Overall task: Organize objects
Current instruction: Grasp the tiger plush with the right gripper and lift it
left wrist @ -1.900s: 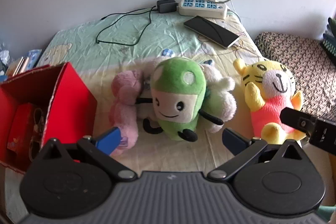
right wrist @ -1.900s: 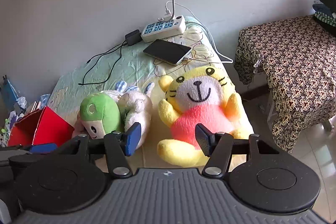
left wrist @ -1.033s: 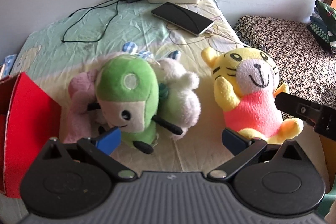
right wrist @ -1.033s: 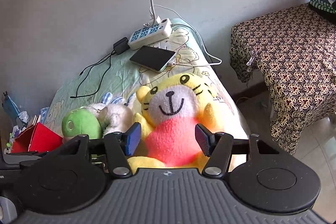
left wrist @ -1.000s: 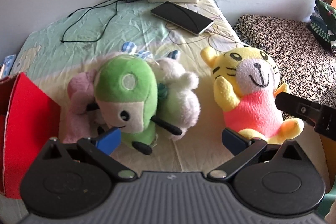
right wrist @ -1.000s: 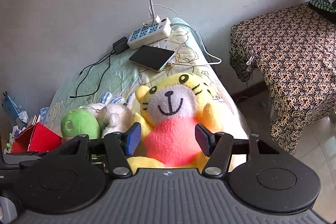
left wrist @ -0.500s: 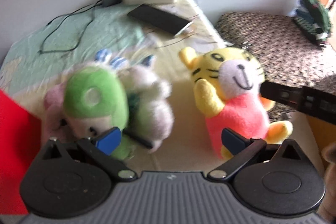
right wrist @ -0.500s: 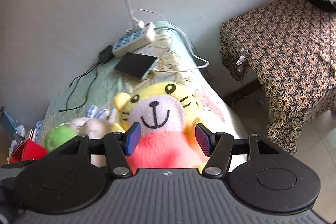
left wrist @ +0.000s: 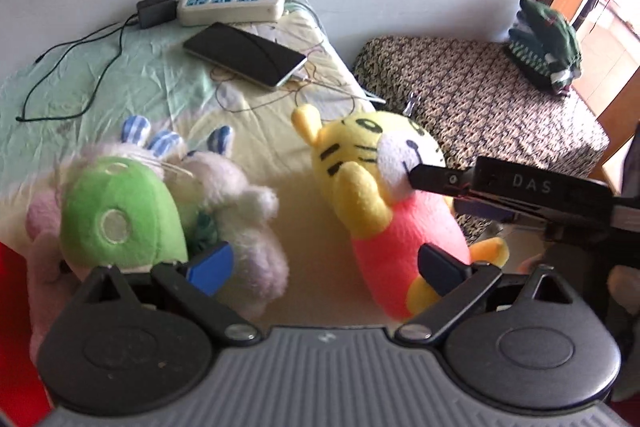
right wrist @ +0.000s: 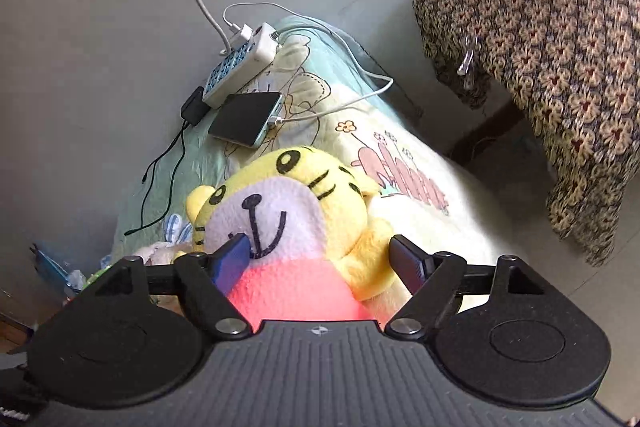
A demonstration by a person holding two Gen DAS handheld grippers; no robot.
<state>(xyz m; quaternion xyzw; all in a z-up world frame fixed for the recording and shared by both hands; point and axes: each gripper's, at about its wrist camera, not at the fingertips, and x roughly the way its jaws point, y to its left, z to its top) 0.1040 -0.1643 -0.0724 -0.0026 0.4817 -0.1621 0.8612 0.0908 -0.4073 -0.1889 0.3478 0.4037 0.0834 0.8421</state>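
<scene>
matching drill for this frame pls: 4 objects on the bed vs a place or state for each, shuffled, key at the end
1. tiger plush
2. green plush
3. phone
4. power strip

a. plugged in, lying in front of the power strip
b. between the open fingers of the right gripper
c. against the wall
d. leaning on the white plush

Pairs: 1-b, 2-d, 3-a, 4-c
</scene>
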